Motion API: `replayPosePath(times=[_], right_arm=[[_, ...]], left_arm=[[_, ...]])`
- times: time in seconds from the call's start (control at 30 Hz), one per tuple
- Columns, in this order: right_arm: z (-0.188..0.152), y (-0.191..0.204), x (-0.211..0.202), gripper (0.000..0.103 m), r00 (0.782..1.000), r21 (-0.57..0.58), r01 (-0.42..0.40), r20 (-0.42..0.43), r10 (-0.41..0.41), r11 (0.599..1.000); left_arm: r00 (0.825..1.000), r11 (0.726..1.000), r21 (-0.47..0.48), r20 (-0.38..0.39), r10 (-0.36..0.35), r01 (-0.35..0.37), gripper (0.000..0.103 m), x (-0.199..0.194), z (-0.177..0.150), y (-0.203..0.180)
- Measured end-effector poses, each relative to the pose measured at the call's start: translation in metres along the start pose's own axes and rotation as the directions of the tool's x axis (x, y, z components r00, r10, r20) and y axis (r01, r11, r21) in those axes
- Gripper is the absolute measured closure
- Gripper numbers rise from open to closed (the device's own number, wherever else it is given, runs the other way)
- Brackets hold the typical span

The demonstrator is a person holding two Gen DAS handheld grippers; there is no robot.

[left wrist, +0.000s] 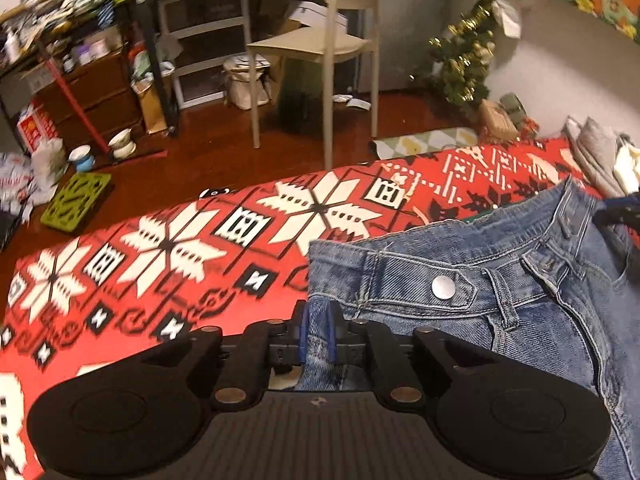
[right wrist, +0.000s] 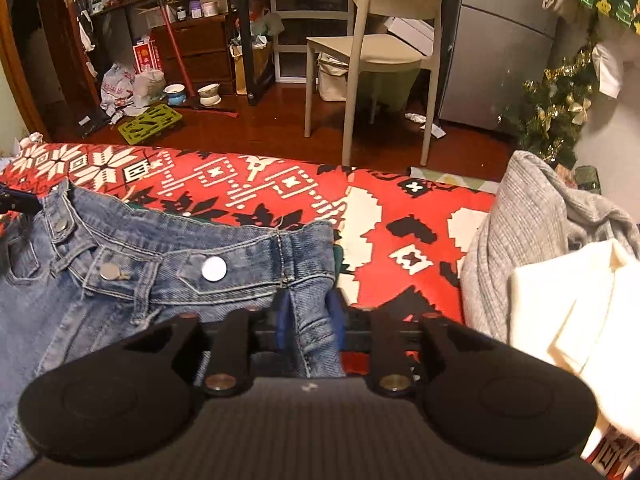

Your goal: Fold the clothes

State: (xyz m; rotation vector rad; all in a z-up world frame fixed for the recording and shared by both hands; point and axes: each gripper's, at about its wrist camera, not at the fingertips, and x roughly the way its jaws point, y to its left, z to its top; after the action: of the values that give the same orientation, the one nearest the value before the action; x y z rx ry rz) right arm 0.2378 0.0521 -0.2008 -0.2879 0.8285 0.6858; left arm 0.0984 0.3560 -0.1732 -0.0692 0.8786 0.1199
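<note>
Red patterned blanket point(left wrist: 168, 248) under jeans point(left wrist: 540, 300); left gripper point(left wrist: 318, 336) pinching waistband at 9 o'clock, right gripper point(right wrist: 308, 320) pinching at 3 o'clock.

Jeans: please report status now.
Left gripper and right gripper each pinching the jeans near the waistband. Jeans flat on red blanket. Grey sweater nearby.

Your left wrist camera sits right behind its gripper point(left wrist: 318, 334), looking steeply down and forward, close over the left end of the jeans point(left wrist: 500, 300) waistband, with the red blanket point(left wrist: 160, 248) beyond. Your right wrist camera does likewise from the waistband's right end. Both views share the jeans point(right wrist: 140, 280), the blanket point(right wrist: 400, 208), the beige chair point(right wrist: 372, 52) and the floor behind.
</note>
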Motion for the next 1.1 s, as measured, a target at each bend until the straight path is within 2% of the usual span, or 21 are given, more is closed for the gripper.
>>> replayPosePath(times=[0.03, 0.1, 0.13, 0.23, 0.43, 0.73, 0.93, 1.1], right_arm=[[0.000, -0.003, -0.003, 0.067, 1.000, 0.010, -0.005, 0.006, 0.005, 1.000], [-0.002, -0.008, -0.013, 0.057, 1.000, 0.027, -0.014, 0.020, 0.014, 1.000], [-0.003, -0.010, -0.020, 0.053, 1.000, 0.032, -0.015, 0.027, 0.014, 0.999], [-0.012, -0.013, -0.042, 0.049, 0.999, 0.037, -0.021, 0.036, 0.020, 0.999], [-0.050, -0.015, -0.091, 0.049, 0.999, 0.085, -0.038, 0.025, 0.036, 0.996], [-0.130, -0.014, -0.159, 0.049, 1.000, 0.133, 0.004, -0.010, -0.003, 0.991], [-0.180, -0.017, -0.194, 0.049, 0.999, 0.180, 0.031, -0.034, -0.025, 0.983], [-0.196, -0.011, -0.208, 0.049, 0.999, 0.187, 0.030, -0.030, -0.025, 0.982]], left_arm=[[1.000, 1.000, -0.008, 0.006, 0.003, -0.003, 0.090, -0.004, -0.002, 0.002], [1.000, 1.000, -0.018, 0.021, 0.014, -0.014, 0.072, -0.015, -0.006, 0.004], [0.999, 1.000, -0.023, 0.030, 0.021, -0.021, 0.070, -0.021, -0.008, 0.005], [0.999, 0.999, -0.051, 0.050, 0.014, -0.011, 0.069, -0.043, -0.016, 0.007], [0.994, 0.994, -0.084, 0.096, -0.056, 0.064, 0.069, -0.088, -0.041, -0.015], [0.981, 0.985, 0.006, 0.090, -0.172, 0.172, 0.069, -0.133, -0.096, -0.098], [0.953, 0.952, 0.090, 0.059, -0.298, 0.292, 0.069, -0.151, -0.136, -0.159], [0.928, 0.914, 0.181, 0.013, -0.372, 0.364, 0.069, -0.159, -0.156, -0.203]])
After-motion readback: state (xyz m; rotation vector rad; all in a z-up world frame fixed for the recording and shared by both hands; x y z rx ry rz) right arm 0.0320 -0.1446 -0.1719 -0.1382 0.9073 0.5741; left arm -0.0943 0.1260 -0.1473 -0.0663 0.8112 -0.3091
